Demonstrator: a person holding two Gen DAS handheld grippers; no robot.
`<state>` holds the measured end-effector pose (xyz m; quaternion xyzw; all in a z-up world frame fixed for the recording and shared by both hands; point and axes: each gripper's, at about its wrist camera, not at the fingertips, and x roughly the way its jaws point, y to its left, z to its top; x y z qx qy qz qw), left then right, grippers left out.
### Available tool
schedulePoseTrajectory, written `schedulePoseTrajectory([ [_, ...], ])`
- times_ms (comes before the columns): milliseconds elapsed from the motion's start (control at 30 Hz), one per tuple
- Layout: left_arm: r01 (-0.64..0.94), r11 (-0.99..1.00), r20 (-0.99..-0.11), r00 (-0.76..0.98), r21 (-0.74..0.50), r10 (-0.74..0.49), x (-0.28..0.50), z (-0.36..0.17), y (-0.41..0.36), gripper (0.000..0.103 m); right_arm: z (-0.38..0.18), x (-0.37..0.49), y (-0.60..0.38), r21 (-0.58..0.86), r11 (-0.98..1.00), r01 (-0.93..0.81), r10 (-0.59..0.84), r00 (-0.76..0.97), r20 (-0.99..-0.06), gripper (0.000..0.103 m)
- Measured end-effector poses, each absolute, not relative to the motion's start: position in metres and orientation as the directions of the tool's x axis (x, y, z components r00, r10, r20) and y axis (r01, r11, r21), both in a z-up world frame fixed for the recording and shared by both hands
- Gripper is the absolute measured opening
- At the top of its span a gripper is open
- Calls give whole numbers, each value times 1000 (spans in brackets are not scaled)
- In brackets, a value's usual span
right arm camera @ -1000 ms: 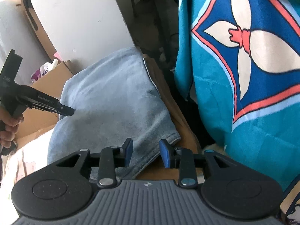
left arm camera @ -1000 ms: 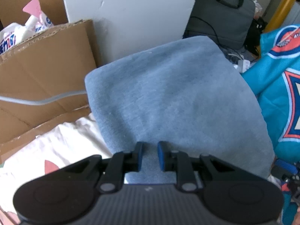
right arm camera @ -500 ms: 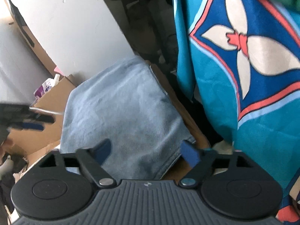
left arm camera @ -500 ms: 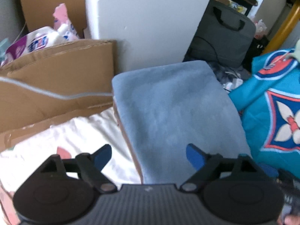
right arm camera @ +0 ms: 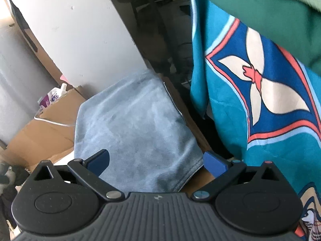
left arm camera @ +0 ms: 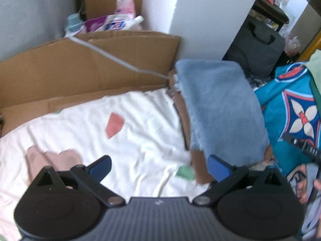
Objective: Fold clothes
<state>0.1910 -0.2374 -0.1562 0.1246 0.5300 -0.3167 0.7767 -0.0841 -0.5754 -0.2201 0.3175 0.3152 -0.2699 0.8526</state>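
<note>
Now both tools just spread wide, empty, folded blue garment (right arm camera: 136,132) ahead.

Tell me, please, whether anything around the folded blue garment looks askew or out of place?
The folded blue garment lies flat, but its near corner overhangs the brown surface beneath it. A grey cable trails loosely across the cardboard. Nothing looks spilled or damaged.

Left wrist view motion-blurred; teal printed cloth (right arm camera: 270,92) cut off at right edge.
</note>
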Motion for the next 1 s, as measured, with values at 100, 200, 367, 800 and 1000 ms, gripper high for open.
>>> schedulePoseTrajectory([
  [100, 592, 793, -901, 251, -146, -353, 187, -139, -217, 103, -197, -80, -573, 391, 624, 676, -241, 643, -726, 103],
  [200, 544, 823, -901, 257, -164, -350, 185, -118, -199, 103, -168, -77, -563, 387, 614, 687, -249, 635, -732, 103],
  [367, 484, 863, -891, 316, -145, -327, 176, -70, -176, 103, -121, -71, -541, 358, 620, 698, -253, 610, -751, 103],
  [800, 364, 905, -880, 326, -221, -346, 130, 18, -113, 103, -6, -81, -469, 317, 669, 672, -216, 585, -782, 103],
  [1000, 358, 902, -862, 346, -243, -370, 108, 49, -87, 103, 40, -100, -444, 331, 661, 673, -230, 602, -765, 103],
])
